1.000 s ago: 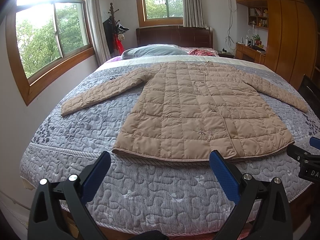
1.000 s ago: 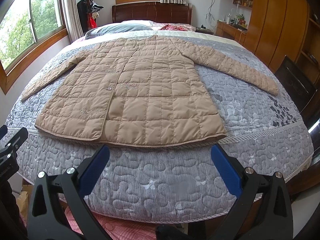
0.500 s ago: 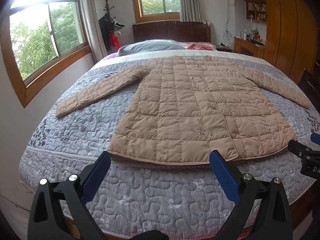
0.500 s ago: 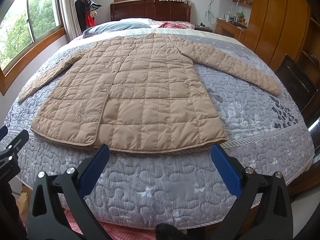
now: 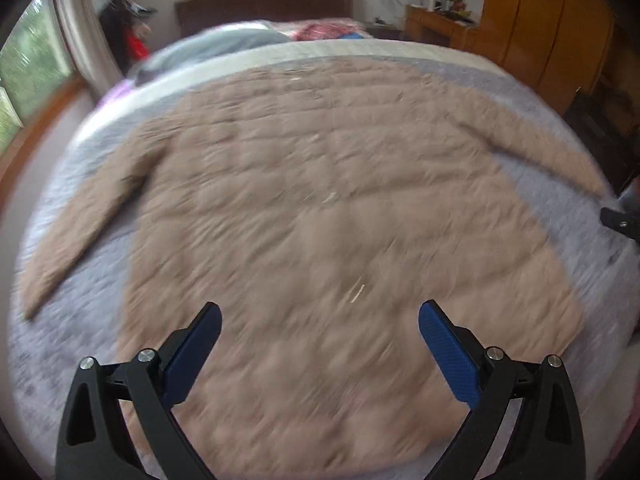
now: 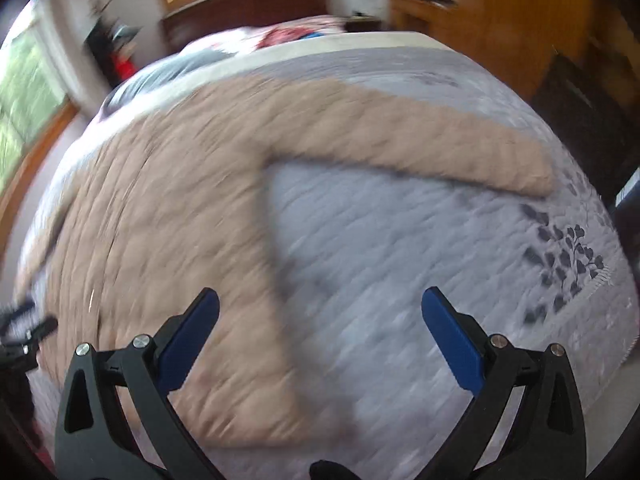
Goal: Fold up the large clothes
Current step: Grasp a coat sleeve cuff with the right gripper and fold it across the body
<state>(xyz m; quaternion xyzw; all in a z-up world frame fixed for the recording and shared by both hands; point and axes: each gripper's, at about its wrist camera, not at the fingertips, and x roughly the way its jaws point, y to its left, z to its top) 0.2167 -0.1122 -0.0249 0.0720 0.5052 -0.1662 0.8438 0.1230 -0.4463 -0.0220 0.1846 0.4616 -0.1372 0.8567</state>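
Observation:
A tan quilted coat (image 5: 320,208) lies flat on the grey bedspread (image 5: 80,320), both sleeves spread out. Both now views are motion-blurred. My left gripper (image 5: 320,344) is open and empty above the coat's lower body. My right gripper (image 6: 320,336) is open and empty above the coat's right side edge (image 6: 276,272) and the bedspread (image 6: 420,248) beside it. The right sleeve (image 6: 440,148) stretches out ahead of it. The other gripper shows at the right edge of the left wrist view (image 5: 622,224).
Pillows (image 5: 224,46) and a dark headboard (image 5: 264,4) are at the far end of the bed. Wooden cabinets (image 5: 552,28) stand on the right. Windows (image 5: 28,76) and a coat rack (image 5: 128,20) are on the left.
Both grippers have moved forward from the foot of the bed to over the coat. The right one has swung toward the coat's right side. Both stay open.

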